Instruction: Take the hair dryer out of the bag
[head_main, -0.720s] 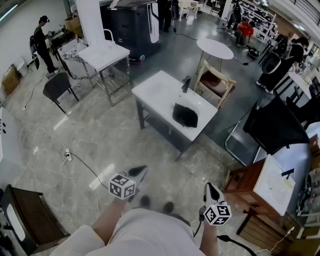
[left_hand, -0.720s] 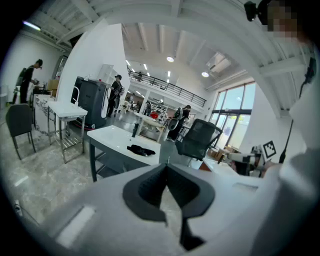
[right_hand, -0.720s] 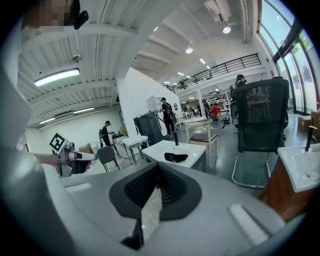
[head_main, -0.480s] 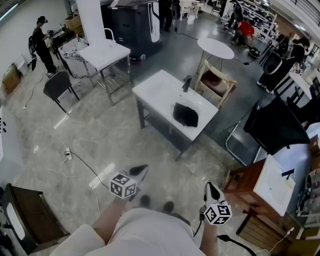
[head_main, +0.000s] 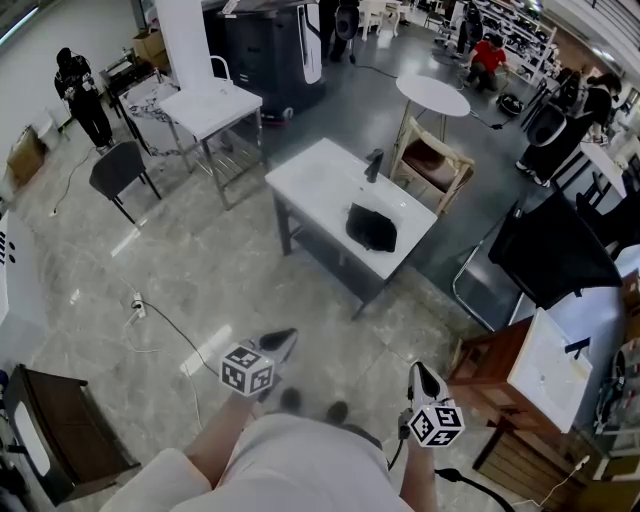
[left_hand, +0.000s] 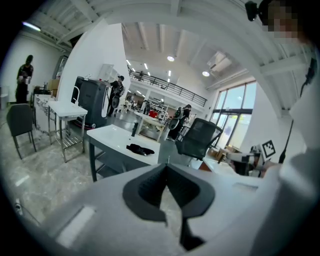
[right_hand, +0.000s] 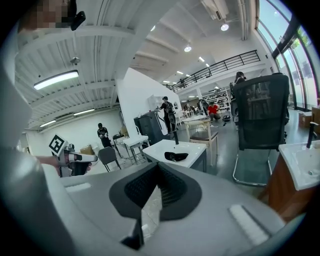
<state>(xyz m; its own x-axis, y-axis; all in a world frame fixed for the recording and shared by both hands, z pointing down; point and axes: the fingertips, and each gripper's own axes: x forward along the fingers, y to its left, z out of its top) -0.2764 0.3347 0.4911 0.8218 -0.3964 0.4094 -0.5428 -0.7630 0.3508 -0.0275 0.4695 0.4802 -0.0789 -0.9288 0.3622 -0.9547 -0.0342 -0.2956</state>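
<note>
**Both jaws clenched and empty; bag lies on worktop well ahead**

1. The grey stone-patterned floor (head_main: 200, 270) fills the ground beneath and ahead of both pairs of jaws. The person stands on it, with both grippers held in front of the body.

2. A white worktop (head_main: 315, 185) stands well ahead of both jaws, set at an angle to the person. A wooden chair (head_main: 430, 165) stands just beyond its far side.

3. The black bag (head_main: 371, 229) lies slumped on the worktop, towards the end ahead of the right jaws. It is well apart from both grippers, and neither touches it. The hair dryer cannot be made out from here.

4. A dark upright fitting (head_main: 373, 166) stands on the worktop just beyond the bag.

5. The left gripper (head_main: 281, 343) points forward and slightly downward. In the left gripper view its jaws are clenched together with nothing between them, and the worktop and bag show above and to the left of them.

6. The right gripper (head_main: 421, 376) points the same way. In the right gripper view its jaws are pressed together and empty, with the bag directly beyond them.
</note>
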